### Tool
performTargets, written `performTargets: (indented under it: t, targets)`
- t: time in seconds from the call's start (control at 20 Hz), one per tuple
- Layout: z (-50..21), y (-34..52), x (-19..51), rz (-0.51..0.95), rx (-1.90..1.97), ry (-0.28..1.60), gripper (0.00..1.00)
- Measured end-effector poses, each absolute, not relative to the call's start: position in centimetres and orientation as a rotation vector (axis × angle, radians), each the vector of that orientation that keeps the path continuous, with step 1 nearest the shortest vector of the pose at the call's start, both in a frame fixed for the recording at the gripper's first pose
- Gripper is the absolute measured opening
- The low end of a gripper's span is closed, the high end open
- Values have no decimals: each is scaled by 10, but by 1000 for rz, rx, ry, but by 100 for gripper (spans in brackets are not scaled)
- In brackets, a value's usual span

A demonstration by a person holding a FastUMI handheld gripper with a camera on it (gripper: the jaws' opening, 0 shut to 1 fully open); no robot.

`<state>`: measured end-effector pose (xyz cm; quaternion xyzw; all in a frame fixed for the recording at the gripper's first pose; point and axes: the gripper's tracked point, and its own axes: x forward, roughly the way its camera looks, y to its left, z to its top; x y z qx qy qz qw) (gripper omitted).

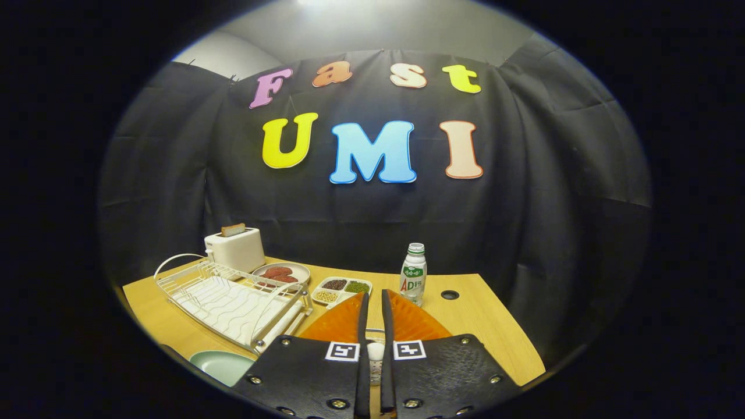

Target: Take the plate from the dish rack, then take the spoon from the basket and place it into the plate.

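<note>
Matt wooden table, wire dish rack

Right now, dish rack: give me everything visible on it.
The dish rack is a white wire frame, metal by the look, with a looped handle at its far end and a white ridged drain tray inside. It lies flat on the wooden table, angled, ahead and to the side of the gripper, whose fingers are nearly closed with a white-topped thing low between them. No dish stands in it. A toaster sits behind it, a green plate by its near corner.
</note>
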<state>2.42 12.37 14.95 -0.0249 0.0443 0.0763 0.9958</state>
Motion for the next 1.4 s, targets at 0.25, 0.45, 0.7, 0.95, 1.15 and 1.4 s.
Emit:
performTargets:
  t: [0.25, 0.45, 0.7, 0.95, 1.15, 1.4]
  targets:
    - [184, 124, 3, 119, -39, 103, 7]
    - [201, 132, -15, 99, -52, 113, 7]
    - [205, 159, -37, 99, -41, 140, 7]
    - [191, 195, -57, 125, 15, 183, 7]
    - [179, 214, -68, 144, 23, 219, 7]
    - [163, 235, -76, 177, 9, 264, 7]
